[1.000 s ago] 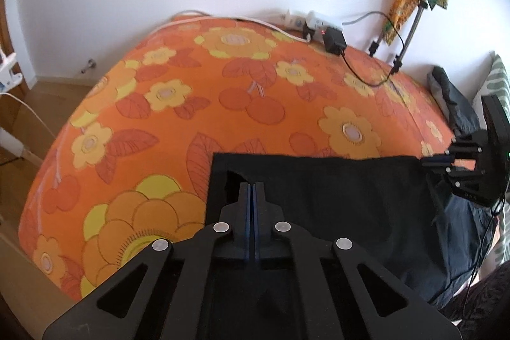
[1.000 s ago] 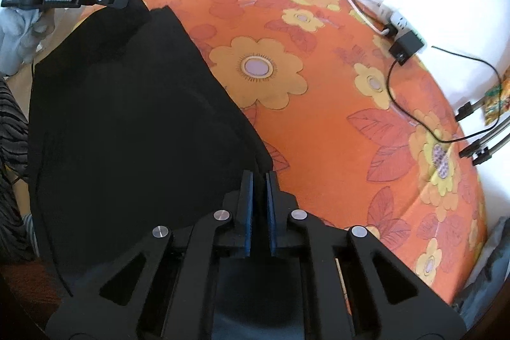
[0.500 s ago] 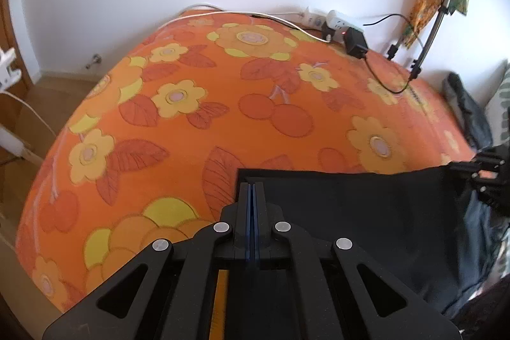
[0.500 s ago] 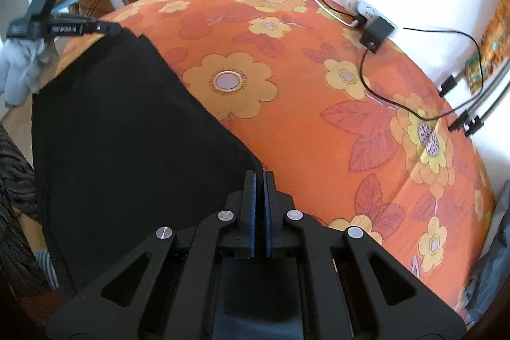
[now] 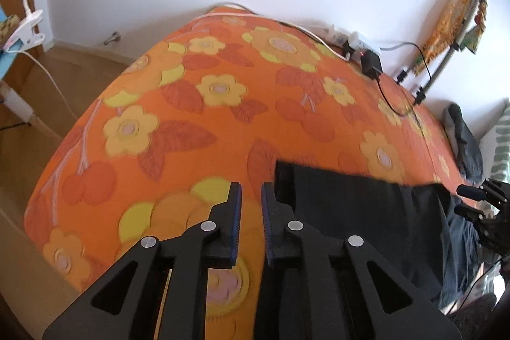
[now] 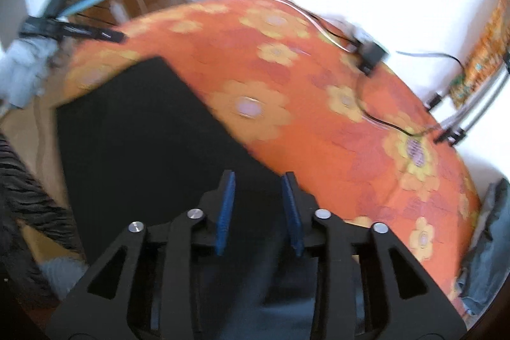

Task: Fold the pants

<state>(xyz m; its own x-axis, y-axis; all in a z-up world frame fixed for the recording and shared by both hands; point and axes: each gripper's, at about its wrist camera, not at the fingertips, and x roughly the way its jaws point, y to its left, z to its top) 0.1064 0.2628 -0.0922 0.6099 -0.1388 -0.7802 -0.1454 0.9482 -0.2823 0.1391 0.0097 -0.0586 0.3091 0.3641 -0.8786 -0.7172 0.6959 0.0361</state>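
Black pants (image 5: 366, 219) flat on flowered bedspread (image 5: 197, 117), charger cable (image 5: 387, 94) well apart.

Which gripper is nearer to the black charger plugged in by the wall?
Judging loosely, the left. The left gripper opens beside the black pants' corner; the right gripper opens over their other end; the black charger lies beyond both.

Left gripper (image 5: 251, 196): jaws opening, nothing between the pads, orange flowered bedspread (image 5: 191, 117) visible in the gap. Black pants (image 5: 366, 212) lie flat at the bed's near right edge, corner just beside the right finger. Right gripper (image 5: 478, 203) at the pants' far end.
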